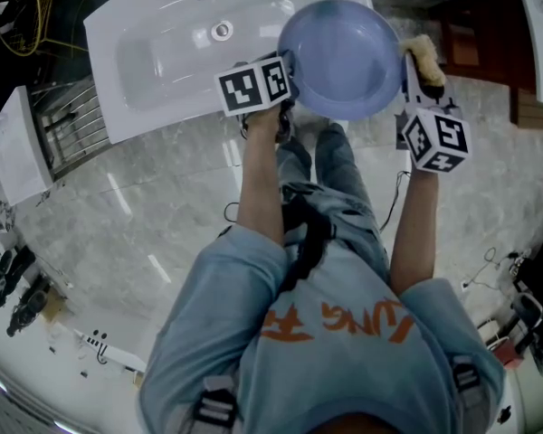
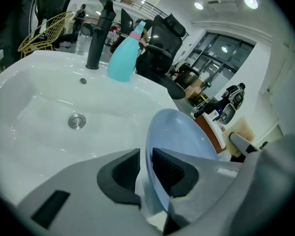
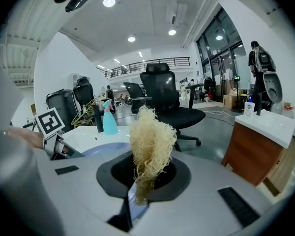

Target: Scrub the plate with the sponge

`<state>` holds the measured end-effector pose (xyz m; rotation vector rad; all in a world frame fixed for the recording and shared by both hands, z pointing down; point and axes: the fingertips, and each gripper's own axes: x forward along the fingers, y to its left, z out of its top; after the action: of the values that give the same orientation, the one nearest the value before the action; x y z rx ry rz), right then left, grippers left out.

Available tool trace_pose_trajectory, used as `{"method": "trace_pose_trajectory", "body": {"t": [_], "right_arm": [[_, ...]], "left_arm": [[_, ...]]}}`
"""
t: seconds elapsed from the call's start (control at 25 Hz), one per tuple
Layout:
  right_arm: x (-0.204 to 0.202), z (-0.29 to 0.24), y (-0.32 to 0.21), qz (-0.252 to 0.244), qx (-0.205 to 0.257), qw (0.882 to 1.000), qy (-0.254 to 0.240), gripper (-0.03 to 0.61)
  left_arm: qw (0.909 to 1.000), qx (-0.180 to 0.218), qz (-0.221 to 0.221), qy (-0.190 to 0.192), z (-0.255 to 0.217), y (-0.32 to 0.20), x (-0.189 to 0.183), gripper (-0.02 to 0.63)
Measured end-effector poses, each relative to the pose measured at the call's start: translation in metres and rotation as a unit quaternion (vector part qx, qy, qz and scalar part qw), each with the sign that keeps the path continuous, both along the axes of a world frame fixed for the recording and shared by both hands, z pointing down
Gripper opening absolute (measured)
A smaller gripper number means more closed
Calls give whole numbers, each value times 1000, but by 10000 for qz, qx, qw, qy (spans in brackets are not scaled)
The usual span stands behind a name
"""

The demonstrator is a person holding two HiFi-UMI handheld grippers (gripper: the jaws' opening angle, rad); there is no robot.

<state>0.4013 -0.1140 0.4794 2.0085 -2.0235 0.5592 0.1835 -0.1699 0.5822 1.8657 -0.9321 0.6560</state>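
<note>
A pale blue plate [image 1: 344, 57] hangs tilted over the right end of a white sink [image 1: 154, 57]. My left gripper [image 1: 285, 70] holds its left rim. In the left gripper view the plate [image 2: 182, 136] stands on edge between the two dark pads [image 2: 119, 173], and my left gripper [image 2: 146, 168] is shut on that rim. My right gripper [image 1: 414, 72] is at the plate's right rim, shut on a yellow fibrous sponge [image 1: 424, 57]. In the right gripper view the sponge [image 3: 150, 139] sticks up out of my right gripper [image 3: 146, 173], and the plate [image 3: 105, 149] shows just behind it.
A black faucet [image 2: 99, 33] and a teal spray bottle [image 2: 125, 53] stand at the back of the sink, whose drain [image 2: 77, 121] lies mid-basin. A black office chair [image 3: 164, 95] and a wooden cabinet with a white top [image 3: 260, 141] stand beyond the plate.
</note>
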Motion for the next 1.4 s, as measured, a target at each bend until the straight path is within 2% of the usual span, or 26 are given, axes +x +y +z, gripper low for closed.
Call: {"method": "trace_pose_trajectory", "body": {"t": [0.08, 0.28, 0.56, 1.0, 1.4], "right_arm": [[1, 2, 1, 7, -15, 10000, -20, 31], [3, 1, 2, 61, -26, 10000, -33, 31], [3, -6, 6, 177, 9, 9998, -9, 31], [-30, -28, -2, 116, 226, 9997, 26, 31], [-86, -62, -29, -233, 578, 9980, 85, 31]], "left_arm": [[9999, -66, -61, 65, 2, 1, 2, 52], [9991, -206, -235, 301, 0, -3, 4, 35], [9959, -113, -536, 727, -11, -8, 4, 18], [9918, 275, -763, 991, -36, -20, -37, 23], [9792, 981, -1094, 1398, -88, -40, -96, 23]]}}
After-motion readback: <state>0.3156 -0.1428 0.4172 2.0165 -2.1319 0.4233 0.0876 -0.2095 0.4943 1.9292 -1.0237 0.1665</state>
